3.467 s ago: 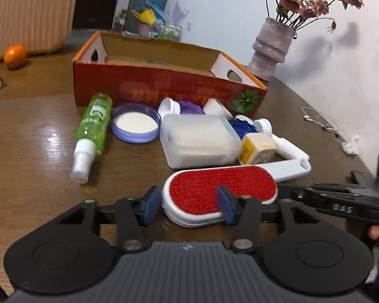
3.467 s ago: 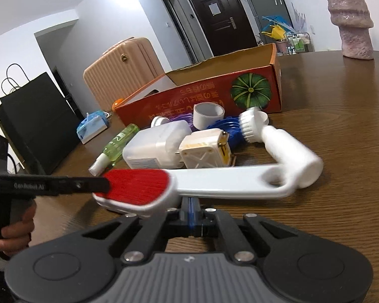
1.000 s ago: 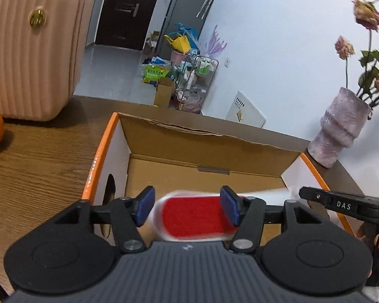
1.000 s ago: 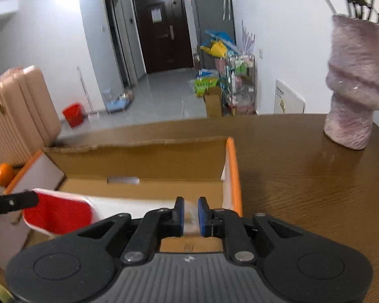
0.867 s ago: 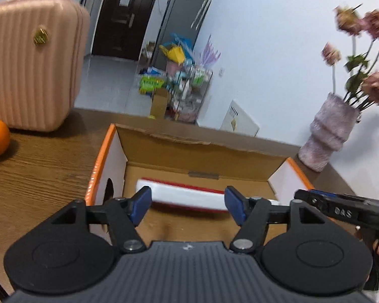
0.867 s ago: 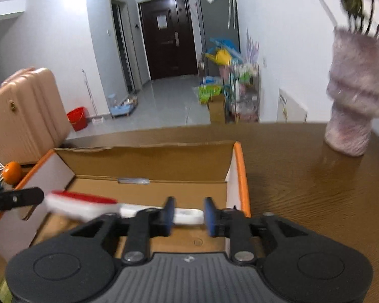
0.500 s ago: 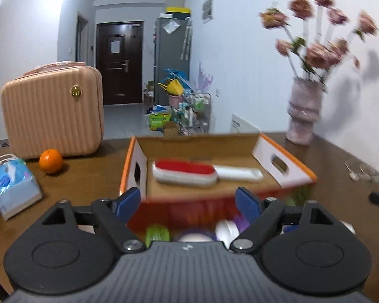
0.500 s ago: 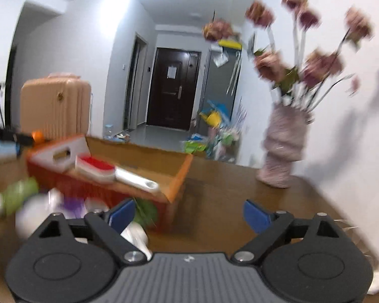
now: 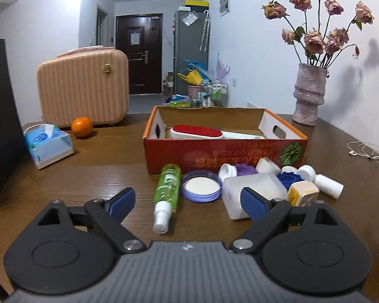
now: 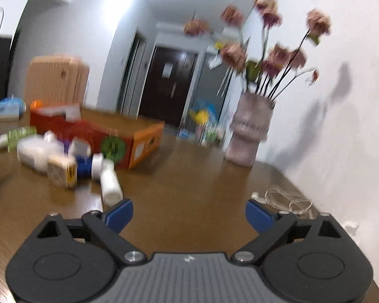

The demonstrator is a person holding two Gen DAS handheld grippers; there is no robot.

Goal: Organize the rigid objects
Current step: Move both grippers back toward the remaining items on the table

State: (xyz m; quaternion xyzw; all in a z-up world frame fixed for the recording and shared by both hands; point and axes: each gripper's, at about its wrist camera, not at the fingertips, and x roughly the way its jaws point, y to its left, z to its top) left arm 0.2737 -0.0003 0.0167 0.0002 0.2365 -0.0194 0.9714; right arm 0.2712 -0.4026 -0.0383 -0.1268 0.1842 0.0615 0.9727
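— Red bristles are seen on the lint brush (image 9: 196, 131), which lies flat inside the orange cardboard box (image 9: 222, 151) on the wooden table (image 9: 108, 166), its white handle pointing right.

— And how are the grippers found?

— The left gripper (image 9: 189, 200) is spread wide with nothing gripped; its jaws have just been opening further. It is held low over the table, well short of the box. The right gripper (image 10: 189, 214) is likewise wide and empty, its jaws also just opened further, above bare wood off to the right of the pile; that view is blurred.

— What is left outside the box?

— A cluster is seen just in front of the box's near wall: a green spray bottle (image 9: 166, 194) lying on its side, a blue-rimmed lid (image 9: 201, 186) beside it, a frosted plastic container (image 9: 252, 194), a yellow-labelled box (image 9: 303, 193) and a white bottle (image 9: 327, 185) at the right end. Further small pieces behind these cannot be told apart.

— Anything else on the table?

— An orange (image 9: 81, 127), a tissue pack (image 9: 48, 145) and a vase of dried roses (image 9: 308, 94) are noted, well apart from the cluster.
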